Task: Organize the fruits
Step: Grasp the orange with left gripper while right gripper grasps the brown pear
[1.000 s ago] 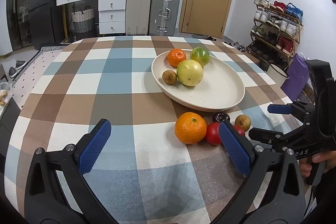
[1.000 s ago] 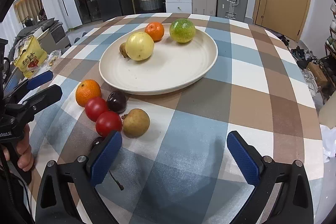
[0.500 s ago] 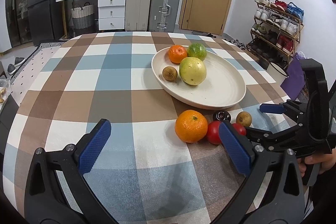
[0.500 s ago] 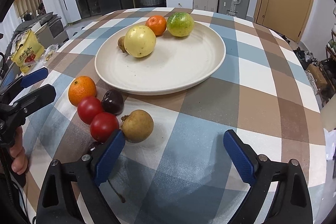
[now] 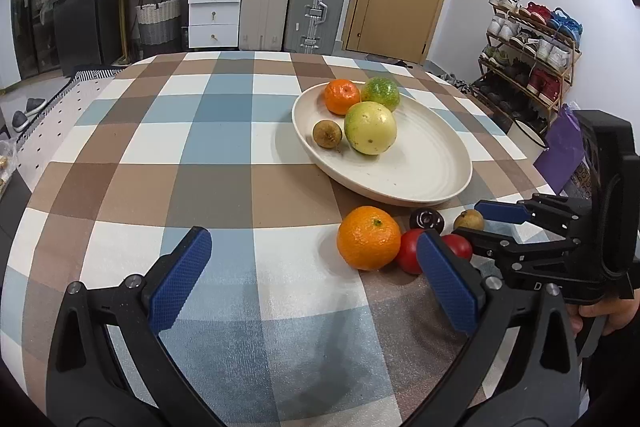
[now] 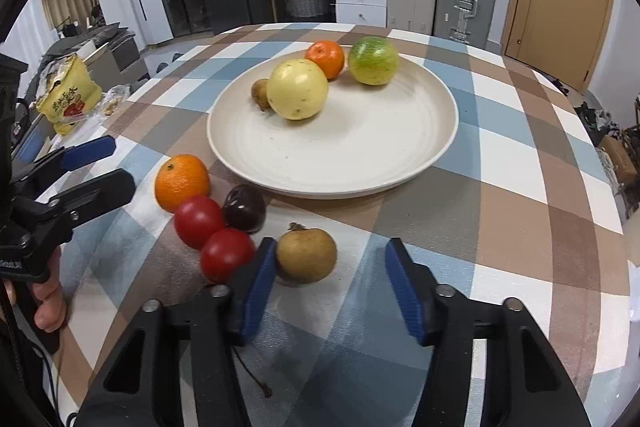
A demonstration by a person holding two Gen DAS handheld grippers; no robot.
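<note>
Reaching low over the checked tablecloth [image 6: 500, 227], the right gripper [image 6: 330, 291] stands partly open and grips nothing; a round brown fruit [image 6: 307, 255] lies just beside its left pad. The left gripper [image 5: 308, 287] gapes wide, empty, a loose orange [image 5: 369, 243] ahead and rightward, a cream plate [image 5: 420, 171] beyond.

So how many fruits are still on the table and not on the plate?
5: an orange, two red fruits, a dark purple one and a brown one. A stem near the right jaws hints another may be hidden.
</note>
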